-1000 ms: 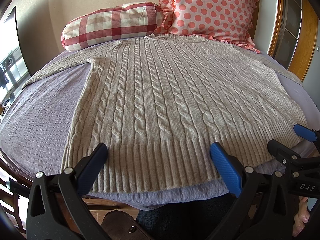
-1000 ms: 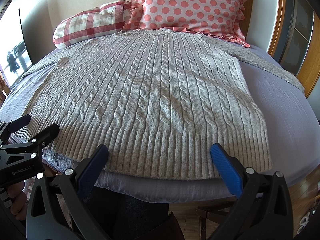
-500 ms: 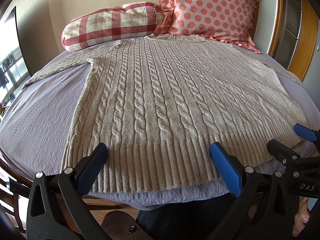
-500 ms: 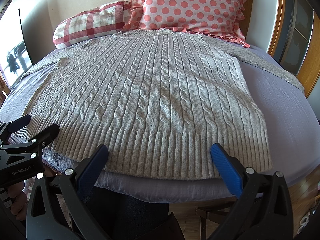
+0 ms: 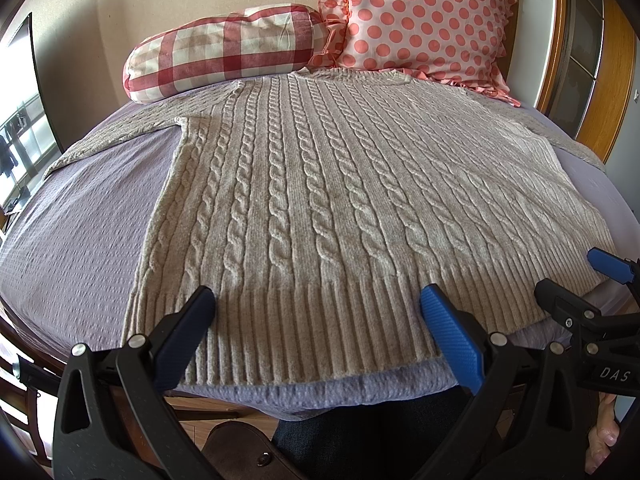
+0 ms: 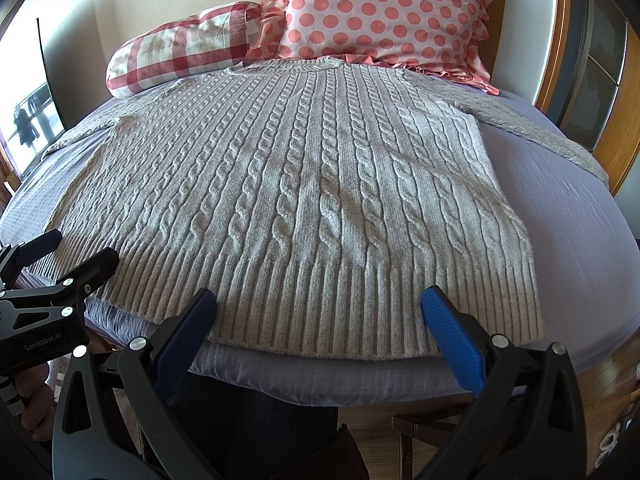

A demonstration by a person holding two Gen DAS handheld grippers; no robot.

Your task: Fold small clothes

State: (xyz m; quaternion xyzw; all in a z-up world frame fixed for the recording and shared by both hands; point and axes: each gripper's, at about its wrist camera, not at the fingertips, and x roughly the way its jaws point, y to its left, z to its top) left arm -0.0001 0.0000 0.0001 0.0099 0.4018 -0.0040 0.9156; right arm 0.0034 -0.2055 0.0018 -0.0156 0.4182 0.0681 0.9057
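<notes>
Grey cable-knit sweater (image 5: pixel 340 200) lies flat, front up, spread over the lilac bedcover (image 5: pixel 80 240), collar toward the pillows, ribbed hem (image 5: pixel 300 336) at the near bed edge.

Left gripper (image 5: pixel 316 320) jaws spread wide, nothing between them, poised just over the hem's left-centre part; contact with the knit cannot be told. Right gripper (image 6: pixel 320 320) likewise gaping and empty, over the hem's right-centre part, blue pads (image 6: pixel 452 340) just above the ribbing.

No containers in either view; the bed carries the sweater only, plus two pillows at the head: red-checked bolster (image 5: pixel 224 52) and pink polka-dot pillow (image 5: pixel 424 20), the sweater's collar touching or just short of the dotted one.

Left wrist view only: sweater's left edge and left sleeve (image 5: pixel 120 132) running out toward the bed's left side, a window at far left, the right gripper's fingers (image 5: pixel 608 266) entering at the right edge near the hem's right corner.

Right wrist view only: sweater's right edge and right sleeve (image 6: pixel 536 128) stretched toward the wooden bed frame (image 6: pixel 624 92), shadow patches across the knit, the left gripper's body at lower left with the person's hand (image 6: pixel 36 412) on its handle, wood floor at lower right.
</notes>
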